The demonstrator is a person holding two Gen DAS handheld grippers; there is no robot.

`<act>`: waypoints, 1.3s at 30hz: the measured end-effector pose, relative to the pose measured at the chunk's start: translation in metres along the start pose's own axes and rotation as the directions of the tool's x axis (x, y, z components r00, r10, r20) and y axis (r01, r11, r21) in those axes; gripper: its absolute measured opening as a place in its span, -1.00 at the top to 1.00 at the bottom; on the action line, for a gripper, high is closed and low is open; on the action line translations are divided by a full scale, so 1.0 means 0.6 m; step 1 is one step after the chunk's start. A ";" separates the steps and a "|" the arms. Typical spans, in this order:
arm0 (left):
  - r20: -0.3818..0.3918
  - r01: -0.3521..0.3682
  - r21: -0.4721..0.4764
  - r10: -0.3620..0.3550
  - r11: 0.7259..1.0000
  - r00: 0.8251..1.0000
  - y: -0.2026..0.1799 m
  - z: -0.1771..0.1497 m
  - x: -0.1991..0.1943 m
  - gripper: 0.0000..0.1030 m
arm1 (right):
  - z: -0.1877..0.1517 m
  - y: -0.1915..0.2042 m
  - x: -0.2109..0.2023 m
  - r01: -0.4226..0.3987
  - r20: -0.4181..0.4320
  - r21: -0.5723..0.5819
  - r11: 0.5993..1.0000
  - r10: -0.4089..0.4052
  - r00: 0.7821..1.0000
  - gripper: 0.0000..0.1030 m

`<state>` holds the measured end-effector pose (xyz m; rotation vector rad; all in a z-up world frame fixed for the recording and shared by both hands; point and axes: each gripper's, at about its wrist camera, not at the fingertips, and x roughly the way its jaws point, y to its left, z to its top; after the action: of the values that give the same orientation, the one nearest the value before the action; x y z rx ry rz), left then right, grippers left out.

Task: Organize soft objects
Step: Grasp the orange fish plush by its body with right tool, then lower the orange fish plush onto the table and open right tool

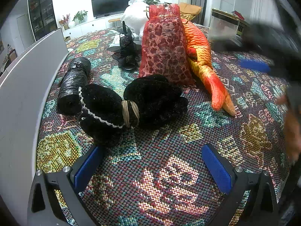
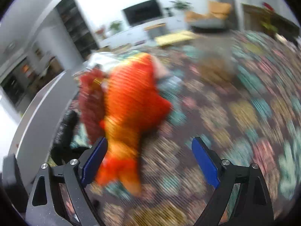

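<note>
Both my claws gape wide, holding nothing: left claw (image 1: pixel 152 167), right claw (image 2: pixel 149 162). The red mesh bag (image 1: pixel 164 45) stands upright and bulging, contents unclear, touching the orange plush fish (image 1: pixel 202 56).

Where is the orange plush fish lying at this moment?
In the left wrist view the orange plush fish lies on the patterned cloth, right of centre, against the right side of the red mesh bag, tail toward the camera.

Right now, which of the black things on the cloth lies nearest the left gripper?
The fuzzy black bundle tied with straw cord; the bag roll and black gauze pouch sit farther back.
</note>
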<state>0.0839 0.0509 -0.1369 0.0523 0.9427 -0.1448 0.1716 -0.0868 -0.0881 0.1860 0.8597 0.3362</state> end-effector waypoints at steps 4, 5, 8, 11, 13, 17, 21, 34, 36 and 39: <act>0.000 0.000 0.000 0.000 1.000 1.000 -0.001 -0.001 0.000 -1.00 | 0.032 0.015 0.077 -0.042 -0.139 -0.022 0.999 0.038 0.989 0.24; 0.000 0.000 0.000 0.000 1.000 1.000 -0.001 -0.001 0.001 -1.00 | 0.036 0.016 0.087 -0.040 -0.159 -0.031 0.999 0.034 0.987 0.30; 0.000 0.000 0.000 0.000 1.000 1.000 -0.001 -0.001 0.001 -1.00 | 0.045 0.014 0.063 -0.058 -0.123 -0.032 0.998 0.054 0.991 0.45; 0.000 0.000 0.000 0.000 1.000 1.000 -0.001 -0.001 0.001 -1.00 | 0.040 0.005 0.016 -0.048 -0.075 -0.044 0.998 0.044 0.996 0.47; 0.000 -0.001 0.000 0.001 1.000 1.000 -0.001 -0.001 0.001 -1.00 | 0.028 -0.005 -0.025 -0.028 -0.038 -0.052 0.998 0.026 0.999 0.47; 0.001 0.000 0.000 0.000 1.000 1.000 -0.001 -0.001 0.001 -1.00 | 0.005 -0.033 -0.101 0.007 0.011 0.010 1.000 -0.007 1.000 0.47; 0.001 -0.001 0.000 0.001 1.000 1.000 -0.001 -0.001 0.002 -1.00 | -0.013 -0.058 -0.109 0.245 -0.004 -0.007 0.970 -0.245 0.970 0.46; 0.001 -0.001 0.000 0.001 1.000 1.000 -0.001 -0.001 0.000 -1.00 | -0.085 -0.137 -0.022 0.461 -0.094 0.076 0.884 -0.454 0.886 -0.55; 0.001 -0.001 0.000 0.001 1.000 1.000 -0.001 -0.001 0.000 -1.00 | -0.093 -0.149 -0.038 0.437 -0.094 0.124 0.891 -0.428 0.899 -0.59; 0.001 -0.001 0.000 0.001 1.000 1.000 -0.001 -0.001 0.000 -1.00 | -0.098 -0.142 -0.043 0.450 -0.085 0.120 0.885 -0.442 0.893 -0.61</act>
<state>0.0833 0.0501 -0.1376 0.0526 0.9413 -0.1439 0.1293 -0.1742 -0.1328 0.1003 0.9536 -0.1527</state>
